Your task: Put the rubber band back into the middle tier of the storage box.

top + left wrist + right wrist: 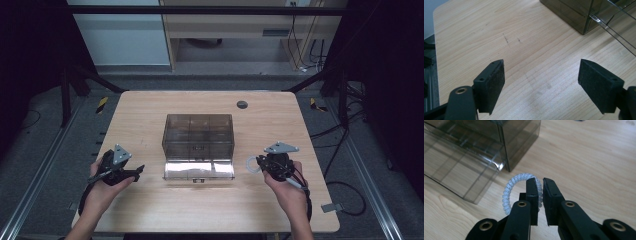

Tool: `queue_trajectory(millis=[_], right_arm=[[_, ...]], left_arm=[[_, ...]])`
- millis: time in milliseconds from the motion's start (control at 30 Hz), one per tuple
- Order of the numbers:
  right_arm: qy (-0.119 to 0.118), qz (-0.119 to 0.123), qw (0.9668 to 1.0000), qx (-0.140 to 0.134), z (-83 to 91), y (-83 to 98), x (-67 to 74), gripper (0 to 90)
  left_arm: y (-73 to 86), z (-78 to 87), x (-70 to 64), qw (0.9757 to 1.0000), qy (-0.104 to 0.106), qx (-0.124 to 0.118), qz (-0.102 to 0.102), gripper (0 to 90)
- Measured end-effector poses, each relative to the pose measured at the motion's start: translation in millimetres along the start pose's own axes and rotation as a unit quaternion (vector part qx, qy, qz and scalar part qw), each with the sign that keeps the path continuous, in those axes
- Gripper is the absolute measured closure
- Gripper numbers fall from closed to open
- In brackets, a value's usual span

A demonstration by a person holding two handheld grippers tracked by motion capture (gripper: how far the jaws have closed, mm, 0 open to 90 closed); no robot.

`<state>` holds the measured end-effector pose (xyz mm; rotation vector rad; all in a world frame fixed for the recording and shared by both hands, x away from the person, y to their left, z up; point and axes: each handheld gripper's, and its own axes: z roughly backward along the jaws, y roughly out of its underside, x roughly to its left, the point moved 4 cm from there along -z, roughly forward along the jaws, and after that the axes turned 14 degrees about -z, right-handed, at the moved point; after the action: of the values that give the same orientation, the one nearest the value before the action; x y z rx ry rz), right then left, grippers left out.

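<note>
Right gripper view looks along the right gripper [539, 185], whose jaws are closed on one side of a clear spiral hair tie [510, 187]; the rest of the coil arcs out to the left of the pads, over the wooden table [589, 160]; just beyond it stands the near corner of a smoky transparent box [521, 142], with its open lid [456, 172] folded down flat onto the table. High view places that gripper [261, 163] at the right of the box [198, 135], the pale ring [251, 164] at its tip, just beside the lid [199, 170]; the left gripper [136, 172] hangs at the box's other side, jaws wide apart with nothing between them, bare table under its pads [491, 82].
</note>
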<state>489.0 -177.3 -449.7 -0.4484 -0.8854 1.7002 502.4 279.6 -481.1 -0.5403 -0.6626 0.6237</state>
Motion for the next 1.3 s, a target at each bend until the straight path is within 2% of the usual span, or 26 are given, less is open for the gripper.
queue_trajectory(millis=[367,900,1300], right_arm=[[-0.026,0.011,0.9994,-0.021,4.9,-14.1,23.0,83.6],[-0.055,0.041,0.9974,-0.021,-12.6,-20.0,62.5,83.6],[-0.065,0.053,0.9964,-0.014,-23.1,-17.7,75.9,83.5]], left_arm=[[-0.3,-1.0,-1.0,1.0000,0.001,0.004,-0.006,21.6],[-2.4,-3.0,-3.1,0.9999,0.002,0.004,-0.010,21.5],[-3.2,-3.7,-4.1,0.9999,0.004,0.005,-0.012,21.5]])
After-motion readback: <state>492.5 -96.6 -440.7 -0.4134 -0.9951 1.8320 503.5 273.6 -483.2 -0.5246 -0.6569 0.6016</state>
